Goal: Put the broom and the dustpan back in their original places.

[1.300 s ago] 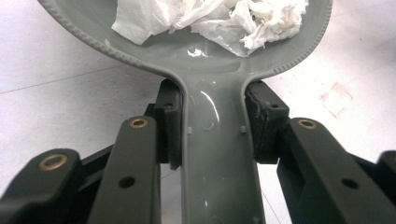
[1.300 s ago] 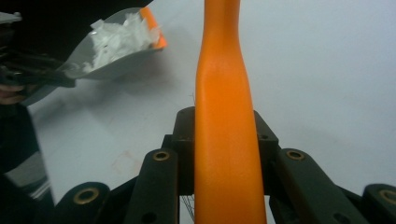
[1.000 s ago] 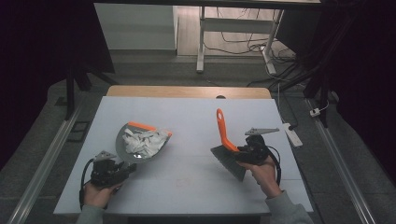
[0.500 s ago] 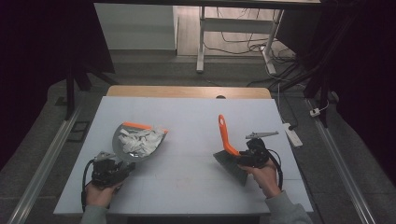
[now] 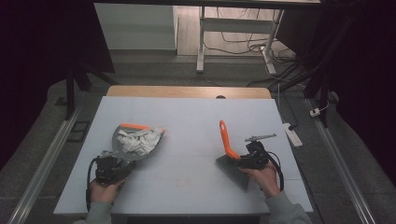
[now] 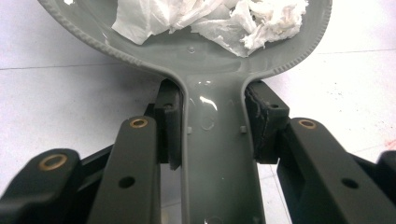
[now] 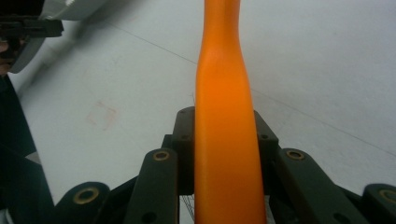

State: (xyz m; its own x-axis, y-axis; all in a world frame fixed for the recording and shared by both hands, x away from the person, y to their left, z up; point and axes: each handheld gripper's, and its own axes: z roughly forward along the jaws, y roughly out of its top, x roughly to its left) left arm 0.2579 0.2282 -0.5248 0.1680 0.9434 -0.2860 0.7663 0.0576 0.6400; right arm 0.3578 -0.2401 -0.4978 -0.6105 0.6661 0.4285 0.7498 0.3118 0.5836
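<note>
L gripper (image 5: pixel 113 168) near table's (image 5: pixel 187 121) front-left edge, jaws clamped on grey handle of dustpan (image 5: pixel 122 148). In left gripper view both pads (image 6: pixel 169 126) press the handle sides of the dustpan (image 6: pixel 215 70). Pan lies flat on table, mouth pointing away from the person, orange strip at its far lip. Crumpled white paper (image 5: pixel 139 140) piled inside pan, also seen in left gripper view (image 6: pixel 210 18).

Table centre bare betw. the two tools, well apart.

R gripper (image 5: pixel 246 159) at front-right, jaws clamped on orange handle of brush (image 5: pixel 226 139). In right gripper view handle (image 7: pixel 224 140) runs straight up betw. jaws, pads tight on both sides. Handle tilts up and away from the person; dark brush head low by table, contact w/ table: can't tell.
</note>
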